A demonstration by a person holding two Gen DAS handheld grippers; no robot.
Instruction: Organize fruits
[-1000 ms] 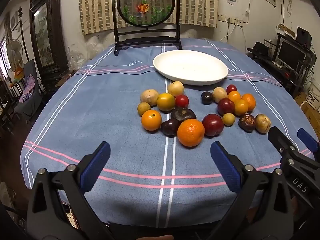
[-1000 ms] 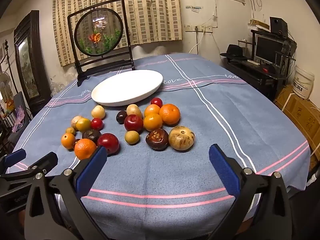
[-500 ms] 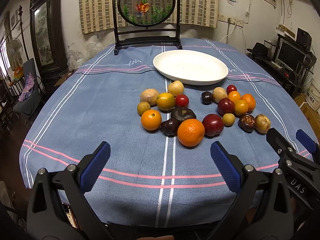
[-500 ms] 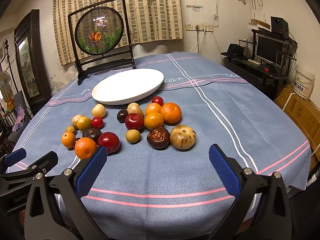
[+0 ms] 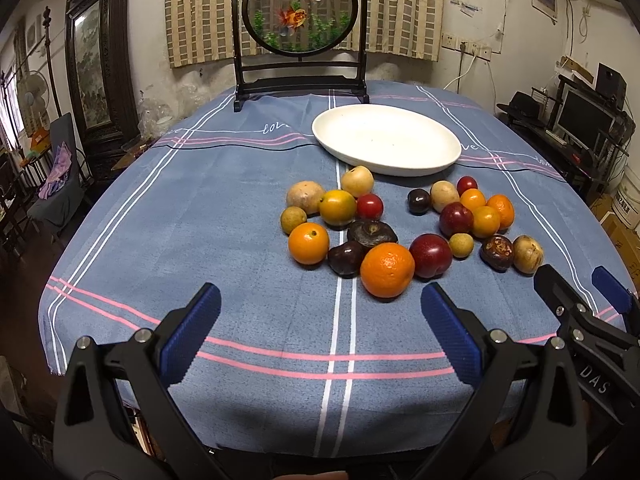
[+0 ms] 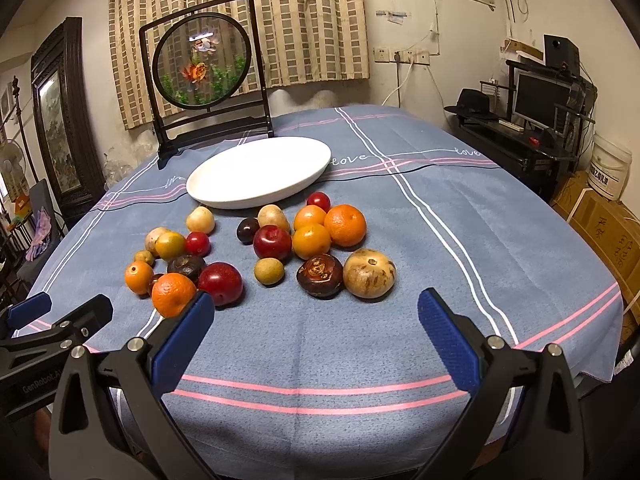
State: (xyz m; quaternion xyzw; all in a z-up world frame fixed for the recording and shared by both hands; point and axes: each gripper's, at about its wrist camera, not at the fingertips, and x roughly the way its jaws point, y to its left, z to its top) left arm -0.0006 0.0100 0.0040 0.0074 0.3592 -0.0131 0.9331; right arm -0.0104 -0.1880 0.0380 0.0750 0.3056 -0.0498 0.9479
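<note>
Several fruits lie in two loose clusters on the blue tablecloth (image 5: 200,240): oranges, red plums, dark fruits and tan ones. A large orange (image 5: 387,269) (image 6: 173,294) is nearest the left gripper. A tan round fruit (image 6: 369,273) and a dark brown fruit (image 6: 320,276) are nearest the right gripper. An empty white oval plate (image 5: 386,139) (image 6: 259,173) sits behind the fruits. My left gripper (image 5: 320,324) is open and empty above the table's front edge. My right gripper (image 6: 314,328) is open and empty, to the right of the left one.
A framed round goldfish screen (image 5: 300,12) (image 6: 202,64) stands at the table's far edge. A desk with a monitor (image 6: 540,96) and boxes (image 6: 600,232) are on the right. A chair (image 5: 52,184) and cabinet stand on the left.
Both grippers have edged slightly forward toward the fruits; the fruits appear a little larger. Nothing on the table has moved.
</note>
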